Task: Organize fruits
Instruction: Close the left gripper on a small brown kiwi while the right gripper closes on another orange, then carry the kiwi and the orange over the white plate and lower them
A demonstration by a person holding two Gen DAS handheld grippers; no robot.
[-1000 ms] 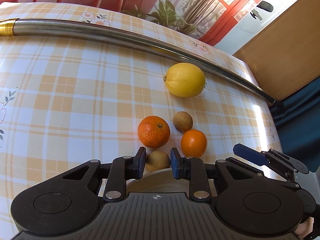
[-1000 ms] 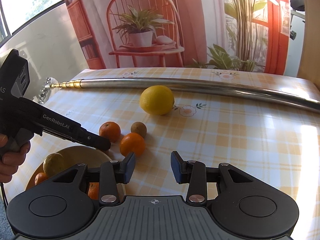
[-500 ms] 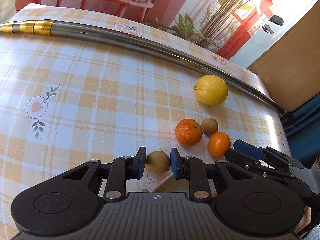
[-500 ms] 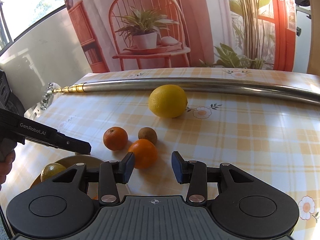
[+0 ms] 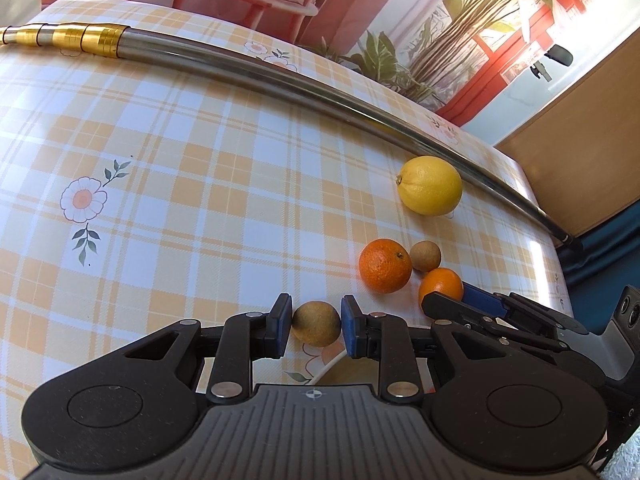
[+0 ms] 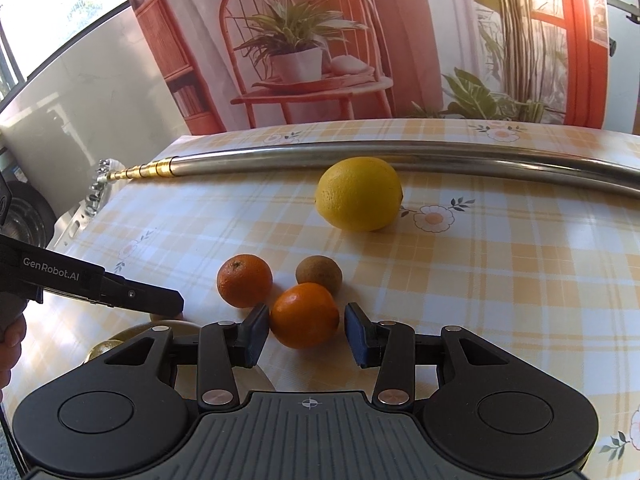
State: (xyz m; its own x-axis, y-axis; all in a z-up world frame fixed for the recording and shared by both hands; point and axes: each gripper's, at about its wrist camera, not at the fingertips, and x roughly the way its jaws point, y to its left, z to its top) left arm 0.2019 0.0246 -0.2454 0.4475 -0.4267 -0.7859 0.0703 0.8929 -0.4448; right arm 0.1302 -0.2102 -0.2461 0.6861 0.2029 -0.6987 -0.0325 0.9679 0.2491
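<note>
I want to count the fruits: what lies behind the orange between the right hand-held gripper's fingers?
Behind the orange lie a brown kiwi, touching it, and farther back a lemon. Nothing else shows there.

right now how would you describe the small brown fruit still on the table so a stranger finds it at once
Start at the long metal pole across the checked tablecloth; the big yellow lemon lies in front of it. Nearer than the lemon sit three small fruits: the brown fruit is the dull, fuzzy one, next to two shiny oranges.
</note>
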